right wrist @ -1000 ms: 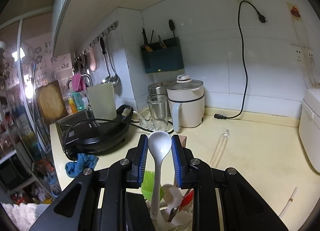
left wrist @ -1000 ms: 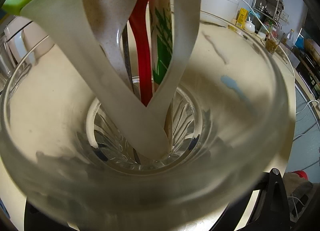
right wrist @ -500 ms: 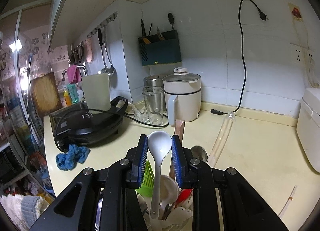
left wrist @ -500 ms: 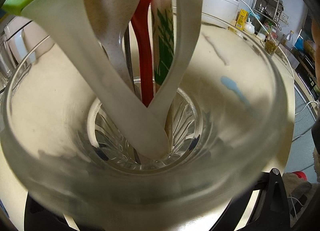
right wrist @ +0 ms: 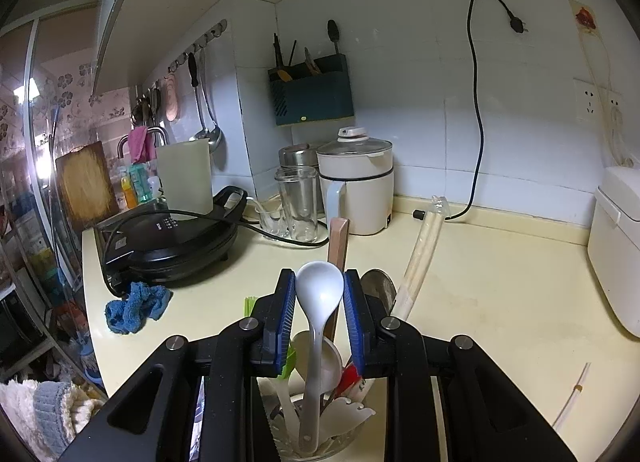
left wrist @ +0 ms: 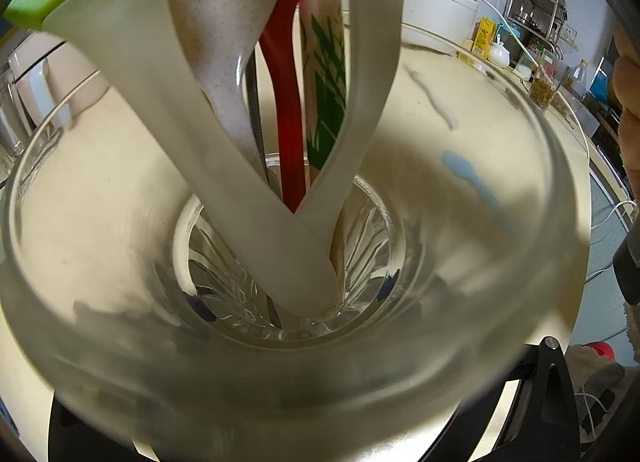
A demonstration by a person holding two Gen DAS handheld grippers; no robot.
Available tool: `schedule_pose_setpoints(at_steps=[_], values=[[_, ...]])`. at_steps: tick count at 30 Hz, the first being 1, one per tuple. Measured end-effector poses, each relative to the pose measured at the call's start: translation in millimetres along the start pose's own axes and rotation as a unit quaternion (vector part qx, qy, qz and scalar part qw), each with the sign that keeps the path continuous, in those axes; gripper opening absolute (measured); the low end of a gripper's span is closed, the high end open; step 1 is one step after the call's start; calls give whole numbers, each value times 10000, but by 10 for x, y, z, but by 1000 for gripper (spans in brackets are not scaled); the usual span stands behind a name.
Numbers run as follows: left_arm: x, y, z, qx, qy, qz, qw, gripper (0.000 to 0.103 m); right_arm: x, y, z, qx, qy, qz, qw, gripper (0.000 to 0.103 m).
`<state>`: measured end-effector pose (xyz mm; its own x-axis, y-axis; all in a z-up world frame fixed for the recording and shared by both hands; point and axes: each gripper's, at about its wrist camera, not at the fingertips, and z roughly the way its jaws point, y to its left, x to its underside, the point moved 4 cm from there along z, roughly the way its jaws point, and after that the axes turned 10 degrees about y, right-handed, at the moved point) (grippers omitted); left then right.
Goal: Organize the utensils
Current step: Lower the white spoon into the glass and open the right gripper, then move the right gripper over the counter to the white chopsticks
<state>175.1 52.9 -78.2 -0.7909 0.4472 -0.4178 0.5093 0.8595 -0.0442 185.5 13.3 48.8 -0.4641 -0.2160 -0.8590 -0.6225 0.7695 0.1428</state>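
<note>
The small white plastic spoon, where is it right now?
In the right wrist view, the small white plastic spoon sits at centre, its bowl pinched between the right gripper's blue pads, its handle reaching down into the clear glass jar of utensils.

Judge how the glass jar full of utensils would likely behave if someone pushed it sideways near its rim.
The glass jar looks top-heavy: long handles such as the white spoon stand well above its rim, so it may tip rather than slide. Being glass, it would probably break if it fell. The smooth countertop offers little grip.

Home kitchen: ladles (right wrist: 206, 102) hanging on tiled wall, electric pot (right wrist: 356, 182) and griddle (right wrist: 172, 238) sitting on the countertop (right wrist: 480, 282).
</note>
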Motion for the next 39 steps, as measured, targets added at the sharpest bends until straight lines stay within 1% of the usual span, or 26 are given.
schedule_pose_setpoints(at_steps=[5,8,14,21,24,28,34,39], values=[[4,3,3,-19,6,9,10000,102,-98,89,-46,-141,-201,-135,9996,24],[13,7,15,-13,5,4,10000,102,-105,110,-37,-180,-236,-143,9995,24],[40,36,21,-5,1,-1,10000,102,16,67,16,-126,-137,-33,9998,24],[28,27,26,-20,7,6,10000,102,75,26,-46,-145,-149,25,9998,24],[23,16,33,-32,9,10,10000,102,88,12,-45,-40,-77,41,10000,27],[22,8,39,-33,10,11,10000,102,109,-32,-61,73,-6,145,9999,28],[23,20,33,-30,10,10,10000,102,124,-84,-258,71,-177,255,9995,28],[22,15,31,-29,9,10,10000,102,245,-281,-496,160,-303,572,9978,28]])
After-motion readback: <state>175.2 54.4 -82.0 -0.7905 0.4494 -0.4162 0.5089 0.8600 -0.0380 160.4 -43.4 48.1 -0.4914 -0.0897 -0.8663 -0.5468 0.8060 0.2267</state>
